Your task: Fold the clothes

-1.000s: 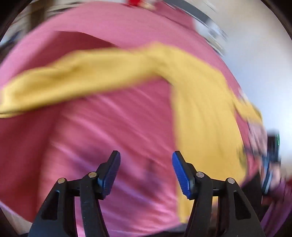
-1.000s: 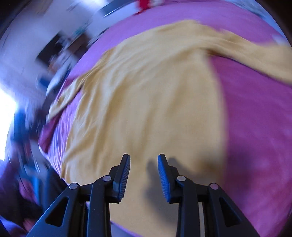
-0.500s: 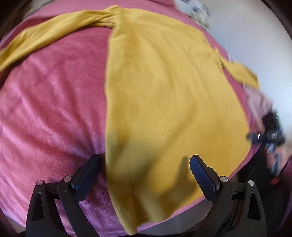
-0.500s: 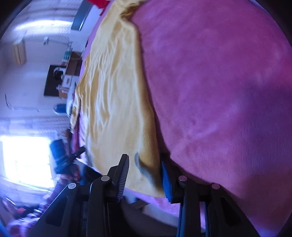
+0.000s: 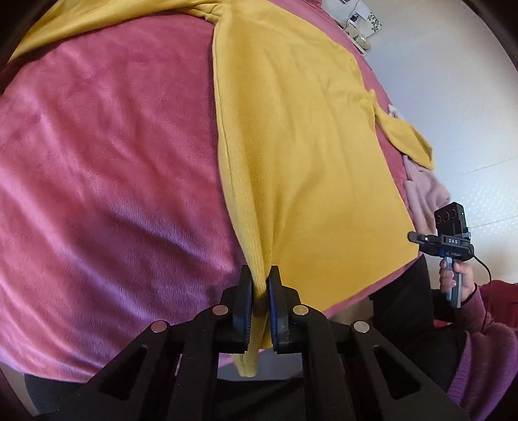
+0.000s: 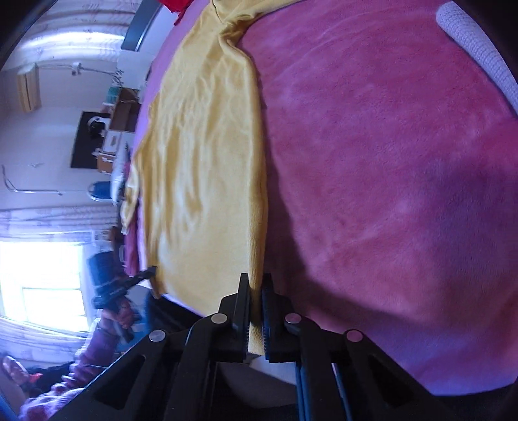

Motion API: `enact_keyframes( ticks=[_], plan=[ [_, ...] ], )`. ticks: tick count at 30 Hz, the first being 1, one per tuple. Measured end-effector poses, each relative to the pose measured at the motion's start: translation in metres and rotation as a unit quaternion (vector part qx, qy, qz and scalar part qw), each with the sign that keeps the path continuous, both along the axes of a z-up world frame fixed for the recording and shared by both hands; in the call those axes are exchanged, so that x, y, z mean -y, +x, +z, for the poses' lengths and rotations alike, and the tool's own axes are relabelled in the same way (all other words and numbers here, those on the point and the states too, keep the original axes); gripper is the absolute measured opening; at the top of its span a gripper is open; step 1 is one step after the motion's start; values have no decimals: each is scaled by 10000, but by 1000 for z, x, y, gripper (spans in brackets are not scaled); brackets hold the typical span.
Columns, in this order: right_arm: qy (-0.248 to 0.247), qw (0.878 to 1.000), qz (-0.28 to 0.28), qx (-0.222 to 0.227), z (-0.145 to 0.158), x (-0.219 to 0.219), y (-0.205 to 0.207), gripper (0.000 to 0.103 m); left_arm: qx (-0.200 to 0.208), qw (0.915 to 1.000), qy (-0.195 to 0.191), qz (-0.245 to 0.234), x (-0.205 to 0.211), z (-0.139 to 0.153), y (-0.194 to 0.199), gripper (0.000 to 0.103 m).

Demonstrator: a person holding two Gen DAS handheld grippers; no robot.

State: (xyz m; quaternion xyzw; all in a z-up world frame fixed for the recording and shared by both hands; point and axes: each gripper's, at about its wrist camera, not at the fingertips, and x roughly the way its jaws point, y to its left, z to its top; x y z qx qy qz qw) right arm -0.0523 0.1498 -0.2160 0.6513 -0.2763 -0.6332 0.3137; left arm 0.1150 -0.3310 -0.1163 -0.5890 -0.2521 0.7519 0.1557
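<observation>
A yellow long-sleeved top (image 5: 307,145) lies flat on a pink fleece blanket (image 5: 113,162), its hem at the bed's near edge. My left gripper (image 5: 259,275) is shut on the hem's left corner, and the cloth bunches into a ridge between the pads. In the right wrist view the top (image 6: 200,162) runs away along its right side edge. My right gripper (image 6: 255,285) is shut on that edge at the hem corner. From the left wrist, the right gripper (image 5: 421,241) shows at the hem's far corner, held by a hand (image 5: 459,278). One sleeve stretches off to the upper left.
A pale pink garment (image 5: 424,194) hangs off the bed's right side. A grey knitted item (image 6: 469,42) lies at the blanket's (image 6: 388,162) far right, something red (image 6: 174,5) at the far end. A bright window (image 6: 39,275) and cluttered furniture (image 6: 106,129) stand beyond the bed.
Both grippers have come down to the near hem. The left jaws went from wide open to shut on the left corner. The right jaws closed on the right edge.
</observation>
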Motion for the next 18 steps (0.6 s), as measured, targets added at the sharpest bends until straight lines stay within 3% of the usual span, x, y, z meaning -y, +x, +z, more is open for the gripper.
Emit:
enact_keyframes(
  ticks=[4, 6, 8, 11, 13, 15, 17, 18],
  plan=[
    [-290, 9991, -55, -319, 37, -14, -4, 4, -61, 9998, 140, 84, 17, 16, 11, 8],
    [-157, 9986, -58, -498, 46, -26, -6, 4, 171, 9998, 43, 127, 24, 4, 13, 8],
    [195, 9990, -121, -388, 30, -33, -9, 4, 608, 9977, -219, 184, 31, -21, 21, 8],
    [514, 9985, -22, 182, -20, -31, -9, 9, 533, 9965, 149, 628, 43, -31, 34, 6],
    [646, 9977, -35, 188, -36, -28, -4, 12, 513, 9949, 261, 826, 47, -27, 41, 8],
    [426, 9989, -141, 116, -34, -33, -1, 25, 348, 9951, 205, 898, 40, -19, 43, 20],
    [338, 9991, -219, -91, -27, -34, -2, 29, 167, 9951, 284, 928, 21, -16, 35, 70],
    [321, 9991, -219, -194, -25, -32, -2, 34, 61, 9952, 342, 917, 12, -16, 30, 79]
  ],
)
